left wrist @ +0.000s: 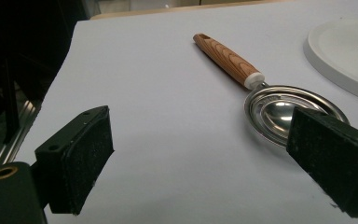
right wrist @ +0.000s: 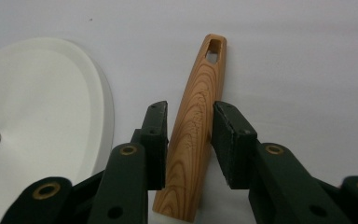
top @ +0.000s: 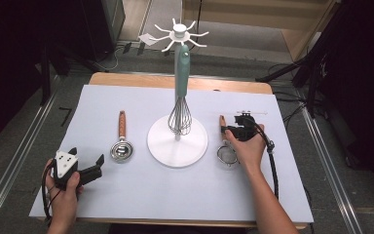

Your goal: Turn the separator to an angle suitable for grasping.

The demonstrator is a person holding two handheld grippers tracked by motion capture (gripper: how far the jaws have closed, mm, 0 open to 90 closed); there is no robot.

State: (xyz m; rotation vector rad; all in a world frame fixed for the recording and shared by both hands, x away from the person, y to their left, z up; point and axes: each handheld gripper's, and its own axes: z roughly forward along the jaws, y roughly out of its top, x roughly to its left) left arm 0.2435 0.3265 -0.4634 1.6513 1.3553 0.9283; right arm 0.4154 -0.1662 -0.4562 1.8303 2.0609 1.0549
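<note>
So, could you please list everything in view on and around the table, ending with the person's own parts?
Utensil stand: one, white, round base at table centre, hook crown on top.
Whisk: one, teal handle, steel wires, hanging on the stand.
Egg separator: one, steel bowl, wooden handle, left of the stand.
Strainer: one, steel mesh, right of the stand, its wooden handle between the right gripper's jaws.
Table sheet: one, pale blue-white, over the wooden table.
Left gripper: one, black, open, near left corner.
Right gripper: one, black, jaws astride the handle, contact unclear.
</note>
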